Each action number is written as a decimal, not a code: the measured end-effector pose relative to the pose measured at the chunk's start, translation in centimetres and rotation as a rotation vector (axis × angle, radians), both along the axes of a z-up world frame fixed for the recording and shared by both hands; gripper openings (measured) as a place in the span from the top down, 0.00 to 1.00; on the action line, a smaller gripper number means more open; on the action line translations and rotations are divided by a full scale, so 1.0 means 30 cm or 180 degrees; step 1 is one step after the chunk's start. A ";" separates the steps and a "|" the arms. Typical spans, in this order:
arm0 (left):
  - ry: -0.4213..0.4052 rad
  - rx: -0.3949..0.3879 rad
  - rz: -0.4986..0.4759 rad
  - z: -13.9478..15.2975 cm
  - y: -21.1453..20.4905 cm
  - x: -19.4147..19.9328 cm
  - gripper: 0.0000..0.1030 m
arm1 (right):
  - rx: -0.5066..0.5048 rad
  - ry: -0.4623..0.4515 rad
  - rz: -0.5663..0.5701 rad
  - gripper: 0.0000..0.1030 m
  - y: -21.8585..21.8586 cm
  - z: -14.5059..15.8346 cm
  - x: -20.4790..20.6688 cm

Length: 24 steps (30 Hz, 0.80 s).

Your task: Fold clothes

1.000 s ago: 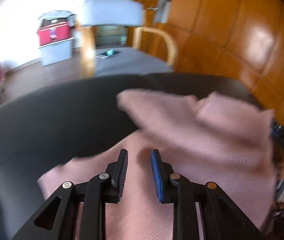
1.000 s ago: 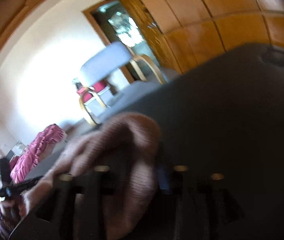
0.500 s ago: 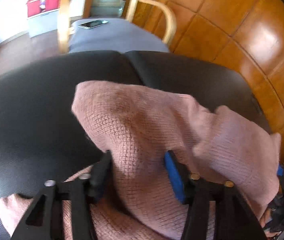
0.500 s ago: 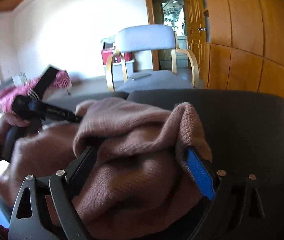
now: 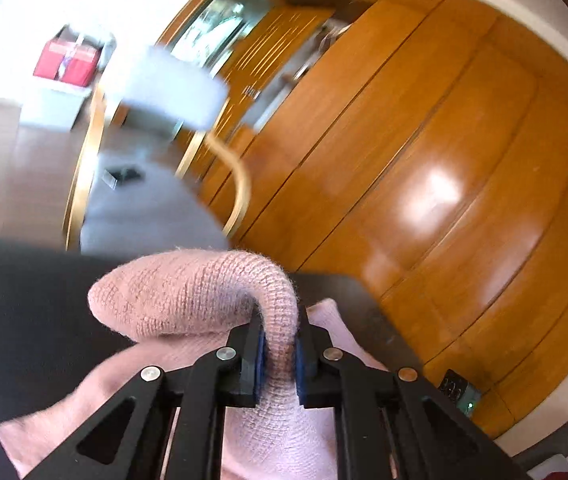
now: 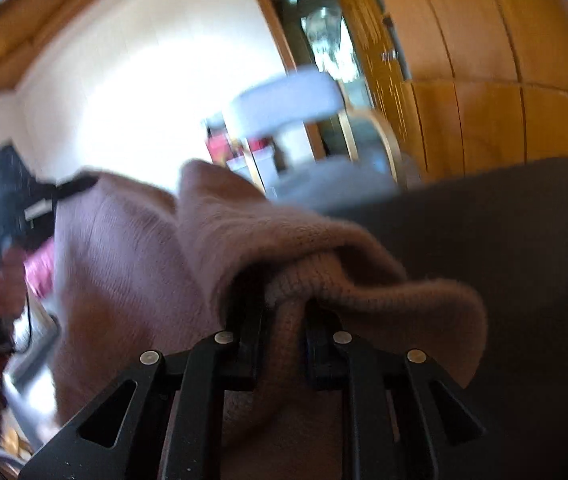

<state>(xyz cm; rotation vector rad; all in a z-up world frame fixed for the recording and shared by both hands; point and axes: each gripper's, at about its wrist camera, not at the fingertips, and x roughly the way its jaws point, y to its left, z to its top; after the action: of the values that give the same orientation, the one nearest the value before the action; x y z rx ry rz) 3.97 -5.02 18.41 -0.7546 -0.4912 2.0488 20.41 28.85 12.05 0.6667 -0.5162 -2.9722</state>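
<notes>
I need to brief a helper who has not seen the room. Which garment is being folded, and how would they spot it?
Find the dark tabletop in front of the wooden wall panelling. On it lies a pink knitted sweater, the only soft ribbed fabric there, pinched at two bunched folds by the left tool and the right tool.

Bright daylight washes the white wall (image 6: pixel 132 92) almost to blank in both views. A glare patch shines on the wood panelling (image 5: pixel 435 196). Motion blur smears the chair (image 5: pixel 164 92) and background, fisheye curvature bends the edges, and dark vignetting fills the corners.
</notes>
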 end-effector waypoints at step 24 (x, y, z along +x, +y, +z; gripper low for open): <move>0.0832 -0.0051 0.0278 -0.028 -0.475 0.477 0.91 | -0.0438 0.0761 0.0334 0.94 0.071 0.248 0.210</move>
<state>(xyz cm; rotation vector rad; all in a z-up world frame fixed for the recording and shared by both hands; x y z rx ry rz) 18.28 -19.25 17.56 -0.4713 -0.3645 2.1956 26.72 30.98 19.49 0.3107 -0.6369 -2.8323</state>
